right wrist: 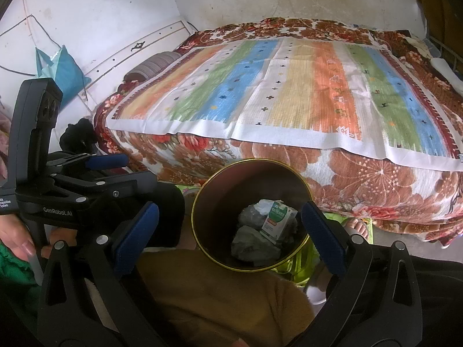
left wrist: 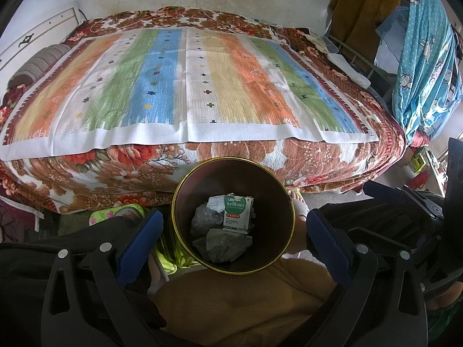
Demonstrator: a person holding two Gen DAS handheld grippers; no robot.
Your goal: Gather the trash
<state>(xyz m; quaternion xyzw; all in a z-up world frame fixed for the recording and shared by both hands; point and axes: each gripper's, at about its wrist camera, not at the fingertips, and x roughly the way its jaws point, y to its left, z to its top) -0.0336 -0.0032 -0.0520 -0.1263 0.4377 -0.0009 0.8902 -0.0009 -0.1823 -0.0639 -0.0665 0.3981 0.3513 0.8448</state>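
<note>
My left-wrist camera looks forward and down between my spread jaws at the bin (left wrist: 233,219), close below, with the bed (left wrist: 188,86) ahead. My right-wrist camera does the same from slightly to the right, catching my left gripper (right wrist: 115,170) beyond its left jaw. Both share bin and bed.

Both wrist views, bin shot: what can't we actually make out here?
- Bin floor: both views, covered by crumpled wrappers and the green-and-white carton.
- Carton's small print: too small in both.
- Floor under the bed: hidden by the overhanging floral blanket.
- Bin's outside and base: left view, its own rim and the tan garment hide them.
</note>
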